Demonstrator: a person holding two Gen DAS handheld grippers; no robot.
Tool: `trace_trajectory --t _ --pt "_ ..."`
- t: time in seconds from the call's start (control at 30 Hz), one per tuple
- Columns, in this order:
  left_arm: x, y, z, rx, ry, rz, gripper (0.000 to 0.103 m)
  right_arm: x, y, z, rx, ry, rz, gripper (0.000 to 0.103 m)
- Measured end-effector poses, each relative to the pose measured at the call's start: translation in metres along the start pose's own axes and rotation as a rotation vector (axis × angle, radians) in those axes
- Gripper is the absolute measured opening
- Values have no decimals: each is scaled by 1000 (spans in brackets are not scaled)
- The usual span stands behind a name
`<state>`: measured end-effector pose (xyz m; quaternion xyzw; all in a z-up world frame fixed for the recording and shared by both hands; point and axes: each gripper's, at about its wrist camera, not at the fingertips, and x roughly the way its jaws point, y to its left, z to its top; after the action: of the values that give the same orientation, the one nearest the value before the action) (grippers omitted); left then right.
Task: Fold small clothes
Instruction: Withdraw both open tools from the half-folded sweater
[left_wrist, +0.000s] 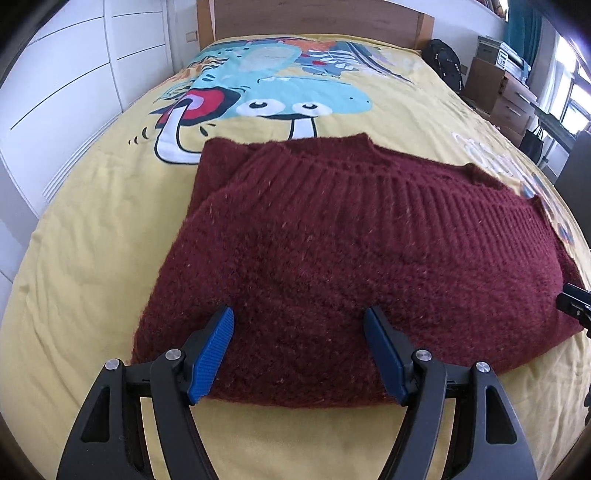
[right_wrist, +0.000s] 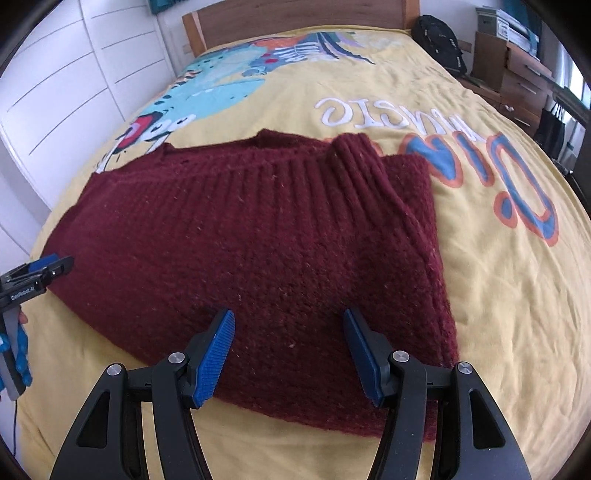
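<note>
A dark red knitted sweater (left_wrist: 332, 251) lies partly folded on the yellow bedspread (left_wrist: 92, 258), its ribbed band turned towards the headboard. My left gripper (left_wrist: 299, 354) is open above the sweater's near left edge, holding nothing. The sweater also shows in the right wrist view (right_wrist: 258, 240), with a ribbed cuff (right_wrist: 354, 162) folded in over its far right side. My right gripper (right_wrist: 290, 354) is open above the near right edge, holding nothing. The left gripper (right_wrist: 40, 269) shows at the left edge of the right wrist view.
The bedspread has a cartoon print (left_wrist: 266, 85) and lettering (right_wrist: 461, 147). A wooden headboard (left_wrist: 314, 18) stands at the far end. White wardrobe doors (left_wrist: 55, 92) are on the left. A black backpack (right_wrist: 439, 40), boxes and drawers (right_wrist: 517, 70) stand on the right.
</note>
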<state>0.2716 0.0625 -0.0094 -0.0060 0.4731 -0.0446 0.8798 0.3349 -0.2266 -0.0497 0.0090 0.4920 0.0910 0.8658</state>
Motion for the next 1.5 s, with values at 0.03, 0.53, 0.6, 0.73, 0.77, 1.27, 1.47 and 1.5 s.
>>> trace_trajectory --t 0.03,0.53,0.6,0.73,0.77,1.27,1.47,1.5 --pt "1 1 -1 1 -2 0 68 0 -1 -1 -5 0 -4 63" --pt "-1 3 -10 27 -32 -10 70 -18 10 2 -27 -16 -26 63" --pt "-1 3 -10 29 -32 -10 70 -13 13 4 -25 -12 -23 63" --pt "-1 3 -10 32 -29 -7 71 -1 12 4 -15 10 -25 63" --pt "-1 3 -10 36 -27 -4 72 1 10 3 -8 17 -23 63" --pt "-28 25 -14 -5 28 3 72 -50 -12 -5 35 -33 -34 63" --pt "-48 53 -28 -88 61 0 72 -71 -9 -14 40 -59 -24 63" --pt "-51 57 -32 -107 69 -8 72 -74 -8 -17 41 -61 -21 63"
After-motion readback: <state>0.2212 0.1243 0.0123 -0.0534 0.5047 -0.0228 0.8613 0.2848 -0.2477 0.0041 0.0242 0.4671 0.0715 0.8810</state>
